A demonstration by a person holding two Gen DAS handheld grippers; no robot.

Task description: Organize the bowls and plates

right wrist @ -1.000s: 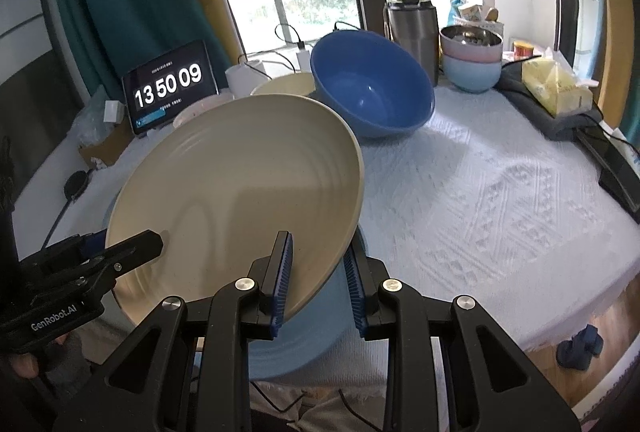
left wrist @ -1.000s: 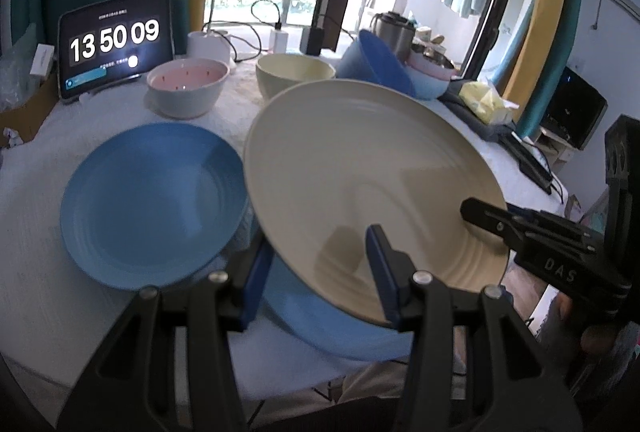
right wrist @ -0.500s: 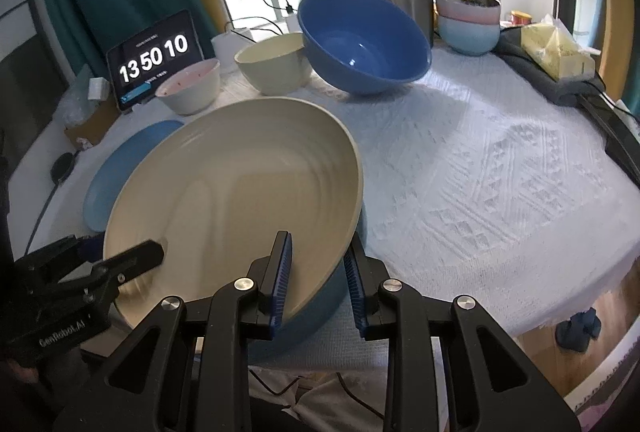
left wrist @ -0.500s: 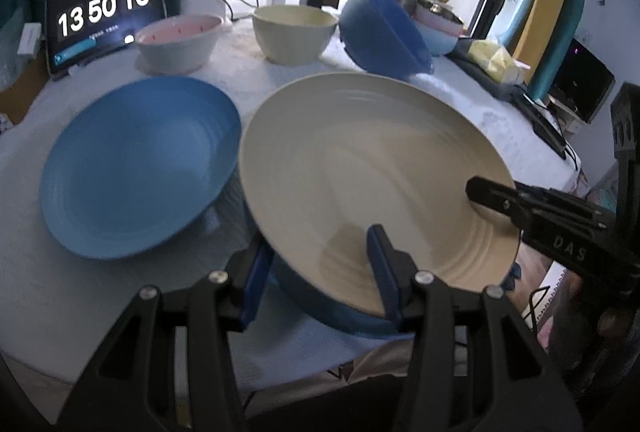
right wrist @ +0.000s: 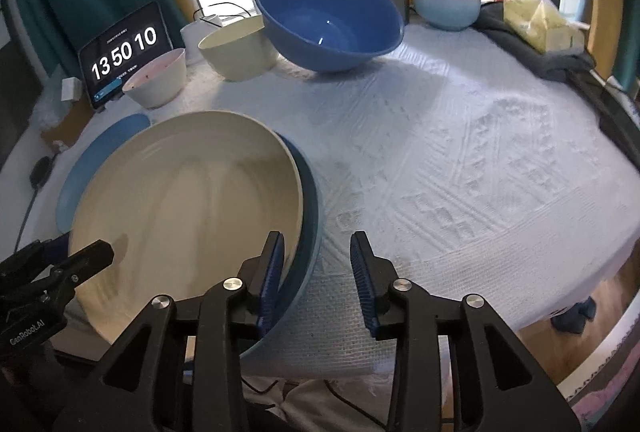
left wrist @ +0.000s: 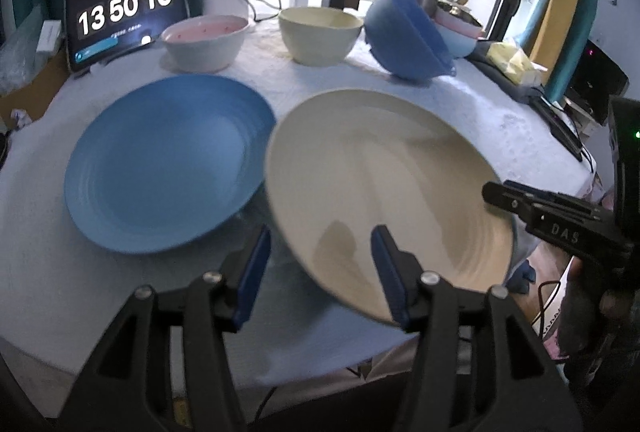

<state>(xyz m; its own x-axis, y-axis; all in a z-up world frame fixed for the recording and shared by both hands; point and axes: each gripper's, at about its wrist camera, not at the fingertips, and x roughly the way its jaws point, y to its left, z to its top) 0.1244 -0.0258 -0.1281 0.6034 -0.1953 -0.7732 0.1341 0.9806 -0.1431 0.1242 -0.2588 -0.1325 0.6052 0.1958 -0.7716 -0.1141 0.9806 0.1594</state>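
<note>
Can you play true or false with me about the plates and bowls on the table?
1. The cream plate sits on a blue plate. True.
2. The big blue bowl is flat on its base. False: it is tilted, leaning on its side.
3. The right claw squeezes the cream plate. False: it is opening, and the plate rims sit between its pads.
4. The tablet shows 13 50 10. True.
5. The pink bowl is stacked inside the cream bowl. False: they stand apart.
</note>
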